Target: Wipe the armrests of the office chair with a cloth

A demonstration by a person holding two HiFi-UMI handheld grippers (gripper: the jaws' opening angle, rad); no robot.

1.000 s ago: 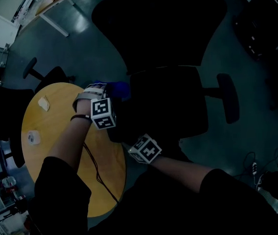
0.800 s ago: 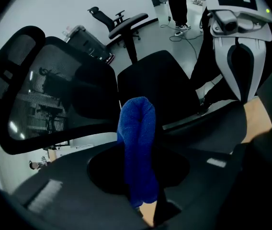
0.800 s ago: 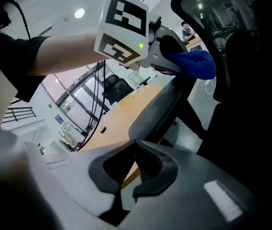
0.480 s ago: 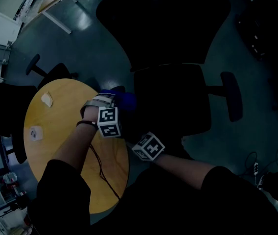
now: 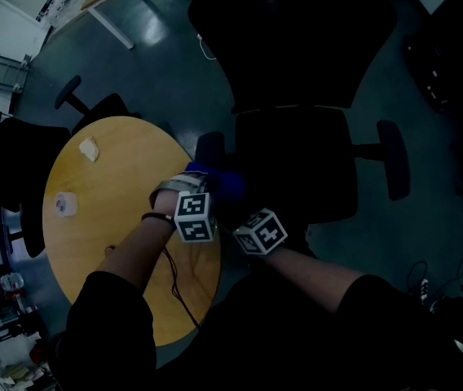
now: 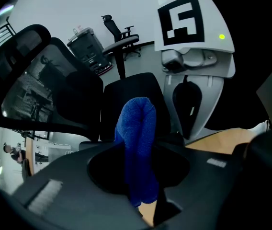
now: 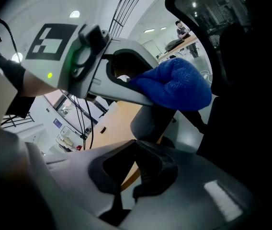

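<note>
The black office chair [image 5: 297,165] stands in front of me, with its left armrest [image 5: 209,147] and right armrest [image 5: 394,169] out to the sides. My left gripper [image 5: 213,190] is shut on a folded blue cloth [image 5: 225,182] at the near end of the left armrest. In the left gripper view the cloth [image 6: 137,128] stands up between the jaws of that gripper [image 6: 141,176]. My right gripper [image 5: 248,218] is close beside the left one, shut on nothing [image 7: 138,169]. From the right gripper view the cloth [image 7: 176,85] bulges over a grey rounded part [image 7: 150,119].
A round wooden table [image 5: 117,243] lies at my left, touching the chair's side, with a crumpled scrap [image 5: 90,148], a small roll [image 5: 65,204] and a black cable [image 5: 170,275] on it. Another dark chair [image 5: 7,169] stands at far left. The floor around is bare grey.
The left gripper has drawn the blue cloth back along the left armrest toward me. The right gripper has come closer to the left one. The head view has shifted a little.
</note>
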